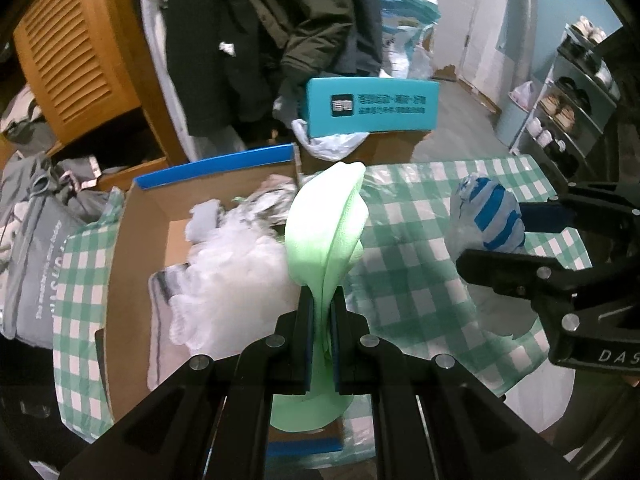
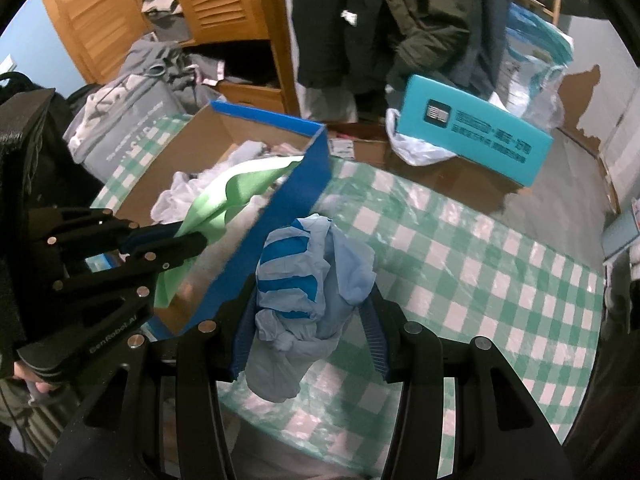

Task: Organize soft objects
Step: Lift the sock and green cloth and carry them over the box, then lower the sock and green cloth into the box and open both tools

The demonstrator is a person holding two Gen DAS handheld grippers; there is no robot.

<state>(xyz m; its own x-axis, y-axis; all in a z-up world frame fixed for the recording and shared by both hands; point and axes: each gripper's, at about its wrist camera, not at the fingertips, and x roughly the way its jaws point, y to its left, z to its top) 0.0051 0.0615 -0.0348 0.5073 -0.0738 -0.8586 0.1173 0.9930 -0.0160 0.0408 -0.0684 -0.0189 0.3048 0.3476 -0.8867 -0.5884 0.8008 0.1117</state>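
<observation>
My left gripper is shut on a light green cloth, which hangs folded over the open cardboard box. Seen from the right wrist, that left gripper and the green cloth sit over the box near its blue flap. My right gripper is shut on a crumpled pale blue cloth with blue and white stripes, held above the checked tablecloth. In the left wrist view the right gripper and its striped bundle hover to the right of the box.
The box holds a white mesh puff and other pale soft items. A teal carton lies on the floor beyond the table. Dark coats hang behind. A grey bag sits left of the box, and a shoe rack stands at the right.
</observation>
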